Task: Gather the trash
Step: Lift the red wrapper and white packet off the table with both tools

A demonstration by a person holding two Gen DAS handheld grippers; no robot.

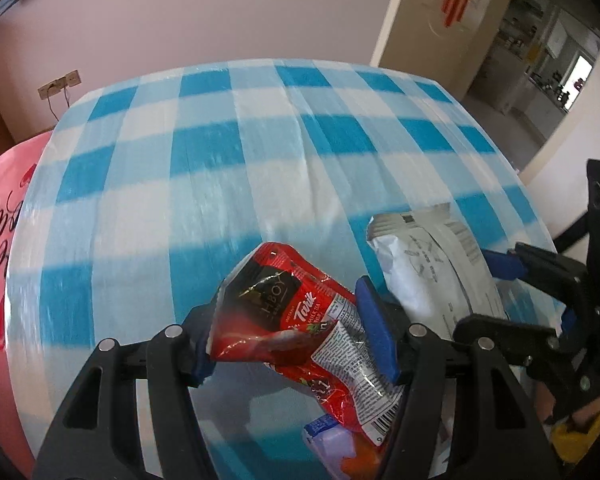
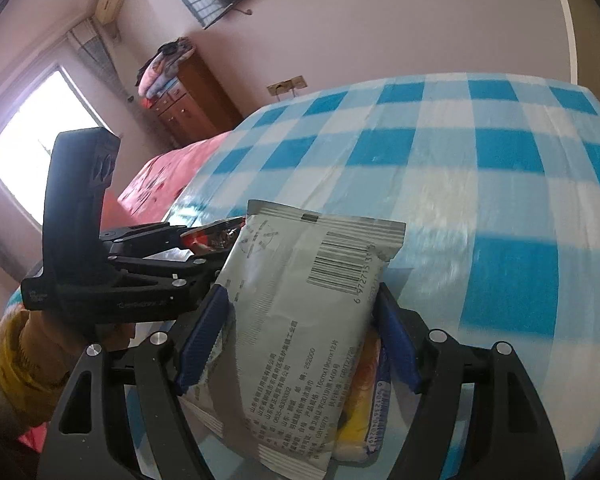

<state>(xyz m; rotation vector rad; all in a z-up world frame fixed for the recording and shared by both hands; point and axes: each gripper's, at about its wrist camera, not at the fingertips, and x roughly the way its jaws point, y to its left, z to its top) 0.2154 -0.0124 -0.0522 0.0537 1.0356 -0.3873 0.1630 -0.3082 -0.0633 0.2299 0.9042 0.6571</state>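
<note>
My left gripper [image 1: 296, 328] is shut on a red snack wrapper [image 1: 296, 320] and holds it above the blue-and-white checked table [image 1: 228, 168]. My right gripper [image 2: 304, 328] is shut on a grey-white wet-wipe packet [image 2: 296, 320] with a barcode; an orange-yellow packet [image 2: 364, 412] lies under it between the fingers. The right gripper [image 1: 540, 280] with its packet [image 1: 428, 268] also shows in the left wrist view, just right of the red wrapper. The left gripper [image 2: 204, 244] shows in the right wrist view, to the left, with a bit of red wrapper [image 2: 216, 236].
A purple-white packet with orange [image 1: 340, 448] sits below the red wrapper. A pink bedspread [image 2: 160, 176] lies left of the table. A wooden dresser [image 2: 188, 100] stands by the wall, a doorway [image 1: 540, 60] at the far right.
</note>
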